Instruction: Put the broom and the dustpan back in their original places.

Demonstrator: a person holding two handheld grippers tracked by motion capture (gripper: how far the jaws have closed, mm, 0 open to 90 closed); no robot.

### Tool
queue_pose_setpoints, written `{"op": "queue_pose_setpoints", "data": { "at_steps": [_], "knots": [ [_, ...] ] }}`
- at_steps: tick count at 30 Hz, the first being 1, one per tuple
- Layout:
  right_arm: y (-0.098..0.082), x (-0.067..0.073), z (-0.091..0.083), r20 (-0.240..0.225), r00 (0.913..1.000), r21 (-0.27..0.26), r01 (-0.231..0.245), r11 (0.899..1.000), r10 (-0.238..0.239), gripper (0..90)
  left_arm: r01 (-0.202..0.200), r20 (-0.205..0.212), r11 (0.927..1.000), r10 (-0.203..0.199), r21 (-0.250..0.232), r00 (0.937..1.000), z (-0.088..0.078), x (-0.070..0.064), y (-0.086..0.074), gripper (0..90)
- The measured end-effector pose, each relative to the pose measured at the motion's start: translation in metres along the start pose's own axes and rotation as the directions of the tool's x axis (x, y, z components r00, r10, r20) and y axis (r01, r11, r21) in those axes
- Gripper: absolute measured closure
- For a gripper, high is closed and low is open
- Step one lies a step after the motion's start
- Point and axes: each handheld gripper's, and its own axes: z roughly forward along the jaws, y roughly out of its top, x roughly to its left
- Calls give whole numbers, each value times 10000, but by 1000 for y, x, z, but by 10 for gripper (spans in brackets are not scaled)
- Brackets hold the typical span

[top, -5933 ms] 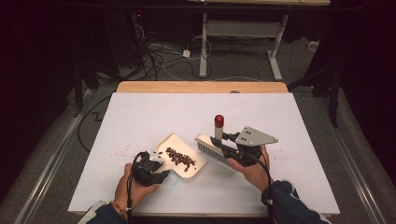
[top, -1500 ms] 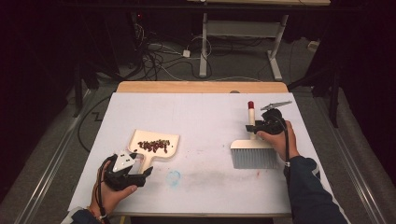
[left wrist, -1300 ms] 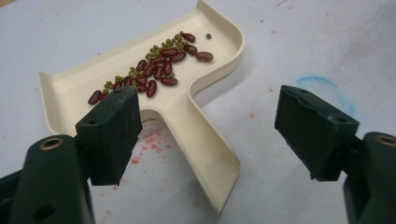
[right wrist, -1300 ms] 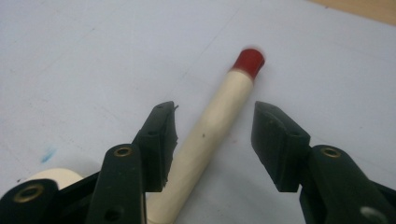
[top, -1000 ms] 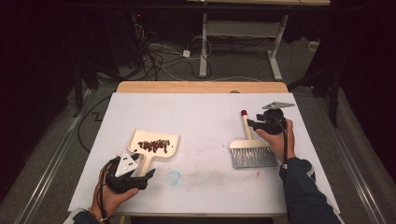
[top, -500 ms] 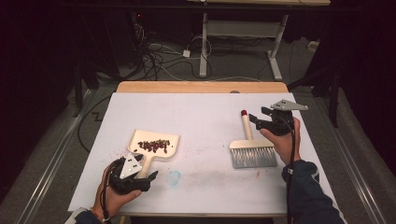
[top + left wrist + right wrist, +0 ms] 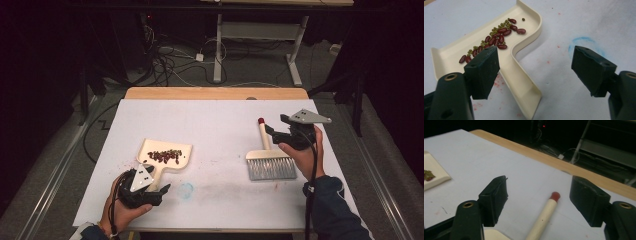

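Observation:
A cream dustpan [image 7: 167, 152] holding red and green beans [image 7: 164, 156] lies on the white table at the left. Just behind its handle [image 7: 524, 85] rests my left gripper [image 7: 159, 194], open; the handle lies by the left jaw, untouched. A brush [image 7: 270, 162] with grey bristles and a red-tipped wooden handle [image 7: 544, 216] lies flat at the right. My right gripper [image 7: 274, 131] hovers above that handle. Its jaws have just been opening and stand wide, with the handle below and between them and no pad on it.
The white table cover [image 7: 220, 120] has a wooden edge [image 7: 215, 93] at the far side. A faint blue ring [image 7: 584, 43] marks the cover right of the dustpan handle. Cables and a desk frame [image 7: 260, 35] lie on the dark floor beyond.
My right gripper has let go of the brush handle and lifted up and to the right. The brush now lies flat. The left gripper and dustpan have not moved.

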Motion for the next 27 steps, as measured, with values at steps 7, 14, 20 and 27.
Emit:
{"op": "queue_pose_setpoints", "data": {
  "at_steps": [7,14,20,27],
  "knots": [
    [0,13,-11,-66,9997,-308,251,9992,-253,254,-51,20,10000,51,6,10000,0,-1,0,214],
    [-4,24,-22,42,9987,-546,508,9972,-506,229,-106,5,9999,106,-6,9999,0,-2,1,208],
    [-10,33,-29,-36,9968,-756,794,9940,-799,226,-155,17,9999,155,-45,9999,-1,-2,1,208],
    [-21,40,-40,-158,9944,-926,1023,9904,-1042,233,-190,56,9998,190,-58,9998,1,-2,3,208]
  ]
}}
